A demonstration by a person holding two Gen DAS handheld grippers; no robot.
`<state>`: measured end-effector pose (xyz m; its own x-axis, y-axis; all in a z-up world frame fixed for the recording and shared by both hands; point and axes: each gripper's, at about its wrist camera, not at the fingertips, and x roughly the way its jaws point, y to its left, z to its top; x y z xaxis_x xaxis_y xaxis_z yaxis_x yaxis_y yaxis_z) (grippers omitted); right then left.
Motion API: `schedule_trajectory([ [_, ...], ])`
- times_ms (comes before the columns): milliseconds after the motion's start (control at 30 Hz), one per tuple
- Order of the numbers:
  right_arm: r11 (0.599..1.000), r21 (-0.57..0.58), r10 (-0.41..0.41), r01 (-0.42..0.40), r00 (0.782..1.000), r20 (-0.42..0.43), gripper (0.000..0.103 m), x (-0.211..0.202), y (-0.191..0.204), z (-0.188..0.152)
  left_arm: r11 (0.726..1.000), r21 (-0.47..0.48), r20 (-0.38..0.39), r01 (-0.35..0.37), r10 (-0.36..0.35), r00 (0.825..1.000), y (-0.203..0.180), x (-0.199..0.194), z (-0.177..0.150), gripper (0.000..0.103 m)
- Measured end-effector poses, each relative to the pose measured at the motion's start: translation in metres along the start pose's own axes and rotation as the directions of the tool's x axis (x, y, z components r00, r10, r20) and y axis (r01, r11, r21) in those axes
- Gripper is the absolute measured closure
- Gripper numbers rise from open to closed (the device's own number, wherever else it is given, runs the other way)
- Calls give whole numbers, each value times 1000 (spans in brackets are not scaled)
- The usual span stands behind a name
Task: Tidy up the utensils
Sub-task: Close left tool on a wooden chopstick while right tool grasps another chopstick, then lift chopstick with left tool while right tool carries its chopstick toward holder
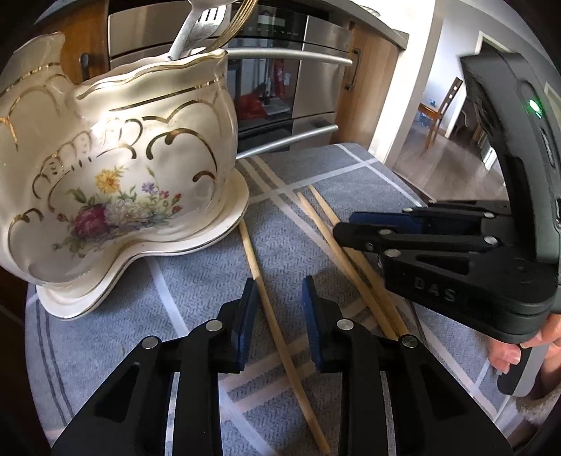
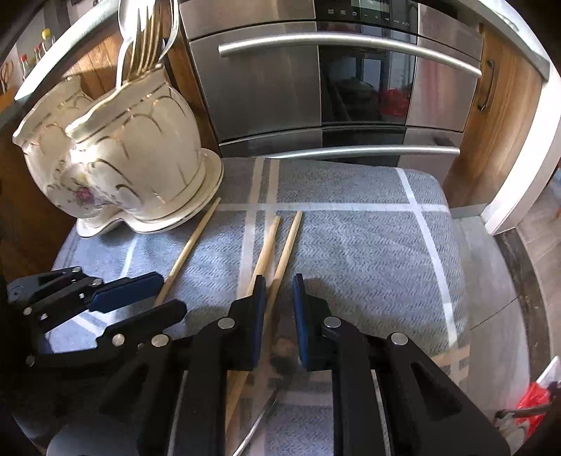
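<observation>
Kitchen, cloth-covered tabletop: left tool part-open astride one chopstick, right tool narrowed around chopstick pair, grip unclear; next, lifting into holder.

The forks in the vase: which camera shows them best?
The right wrist view: the forks stand clear above the vase, tines visible. The left wrist view crops them at its top edge, showing only part of the cutlery behind the vase rim.
</observation>
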<state>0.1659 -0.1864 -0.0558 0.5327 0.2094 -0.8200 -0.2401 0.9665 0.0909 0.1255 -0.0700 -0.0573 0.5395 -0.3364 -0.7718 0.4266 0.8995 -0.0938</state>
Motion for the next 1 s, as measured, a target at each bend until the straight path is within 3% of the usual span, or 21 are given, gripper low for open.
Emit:
schedule_trajectory([
  [167, 999, 36, 9, -8, 1000, -23, 88, 5, -2, 8, 1000, 21, -3, 0, 0, 1000, -2, 2, 2, 75],
  [233, 999, 34, -4, 4, 1000, -15, 93, 5, -3, 6, 1000, 23, -4, 5, -5, 1000, -2, 2, 2, 82],
  [267, 999, 39, 0, 1, 1000, -12, 94, 6, -5, 6, 1000, 25, -7, 10, -10, 1000, -1, 3, 3, 96],
  [433, 986, 134, 102, -103, 995, 18, 97, 5, -18, 2, 999, 32, -9, 44, -44, 999, 0, 3, 3, 97],
  [733, 961, 180, 182, -211, 969, 164, 97, -30, -30, 5, 995, 34, 38, 97, -98, 994, 3, -19, -1, 98],
  [1000, 954, 146, 200, -261, 920, 337, 97, -80, -30, 2, 988, 61, 159, 140, -148, 976, 2, -70, -5, 98],
])
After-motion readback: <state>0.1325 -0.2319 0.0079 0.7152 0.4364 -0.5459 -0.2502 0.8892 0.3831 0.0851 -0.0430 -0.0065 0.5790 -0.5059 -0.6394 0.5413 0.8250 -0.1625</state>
